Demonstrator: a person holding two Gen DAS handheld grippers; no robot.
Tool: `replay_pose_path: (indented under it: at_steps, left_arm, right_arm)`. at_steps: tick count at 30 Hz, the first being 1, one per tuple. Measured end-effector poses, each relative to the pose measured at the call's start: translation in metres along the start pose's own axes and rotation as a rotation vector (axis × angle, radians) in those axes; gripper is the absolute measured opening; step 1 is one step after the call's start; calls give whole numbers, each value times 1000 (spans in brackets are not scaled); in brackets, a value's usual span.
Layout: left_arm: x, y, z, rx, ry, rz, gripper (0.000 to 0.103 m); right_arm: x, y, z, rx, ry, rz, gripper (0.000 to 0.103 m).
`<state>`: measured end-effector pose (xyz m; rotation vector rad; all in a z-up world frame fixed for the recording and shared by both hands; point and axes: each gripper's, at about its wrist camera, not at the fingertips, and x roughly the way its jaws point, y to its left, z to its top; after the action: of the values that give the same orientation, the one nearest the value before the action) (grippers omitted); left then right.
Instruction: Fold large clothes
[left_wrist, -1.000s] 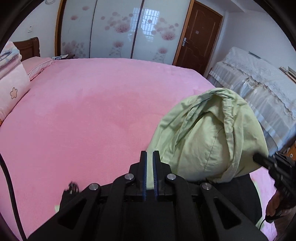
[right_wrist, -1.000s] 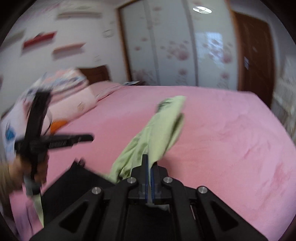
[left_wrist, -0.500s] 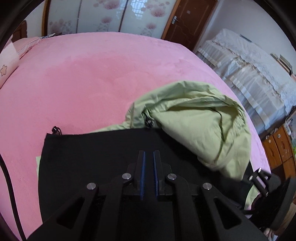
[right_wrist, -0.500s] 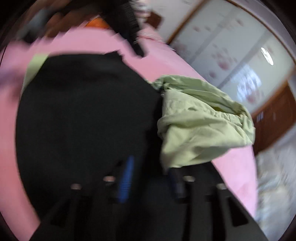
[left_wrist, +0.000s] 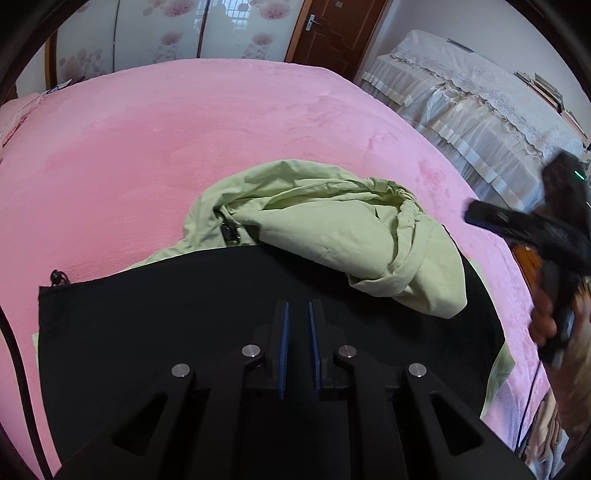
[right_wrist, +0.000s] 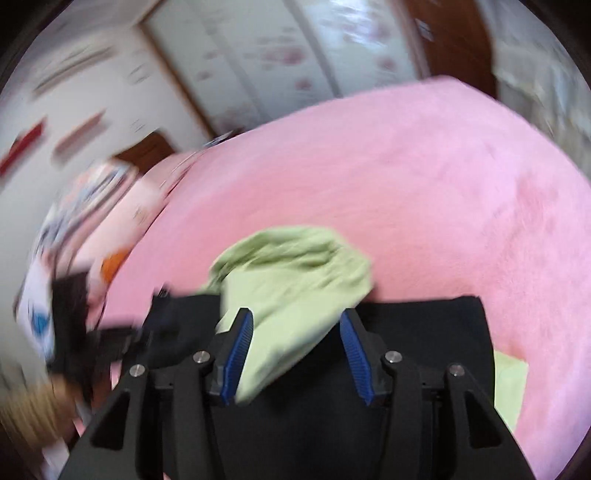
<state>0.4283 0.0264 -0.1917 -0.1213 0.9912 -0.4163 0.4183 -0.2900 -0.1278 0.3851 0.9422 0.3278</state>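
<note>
A garment lies on the pink bed (left_wrist: 221, 122): a flat black body (left_wrist: 184, 314) with a light green hood part (left_wrist: 332, 232) bunched on its far right. It shows blurred in the right wrist view, black body (right_wrist: 424, 332) and green part (right_wrist: 295, 280). My left gripper (left_wrist: 297, 306) hovers over the black fabric, its blue pads a narrow gap apart with nothing between them. My right gripper (right_wrist: 297, 325) is open above the green fabric; it also shows at the right of the left wrist view (left_wrist: 517, 225).
A lace-covered piece of furniture (left_wrist: 461, 92) stands right of the bed. Flowered wardrobe doors (left_wrist: 184, 29) and a brown door (left_wrist: 332, 29) are beyond. Pillows (right_wrist: 92, 221) are piled at the bed's left side.
The green part was lifted in my right gripper, then dropped onto the black body. My right gripper opened and pulled back. My left gripper tilted down over the garment.
</note>
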Motion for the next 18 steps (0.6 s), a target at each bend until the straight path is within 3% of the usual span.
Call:
replay_pose_path:
  at_steps: [7,9,10,11,14,18]
  left_arm:
    - [11,-5,13,13,2,7,9]
    - [8,-3,17,2,-5,5,9]
    - [5,-1,19,-4,-12,5,9]
    - [2,0,21,-7,-19,11,9]
    - [-15,5,26,-22,-56,23,9]
    - [-55,20,26,-75,-129,43,9]
  right_arm:
    - [79,-54,29,205,161,21,50]
    - [93,-56,30,253,177,80,49]
    - [95,-52,30,262,182,121,45]
    - [97,-46,32,242,171,120,27]
    - [80,3,41,0,73,35,18]
    - [25,100,24,-405,-131,71,16]
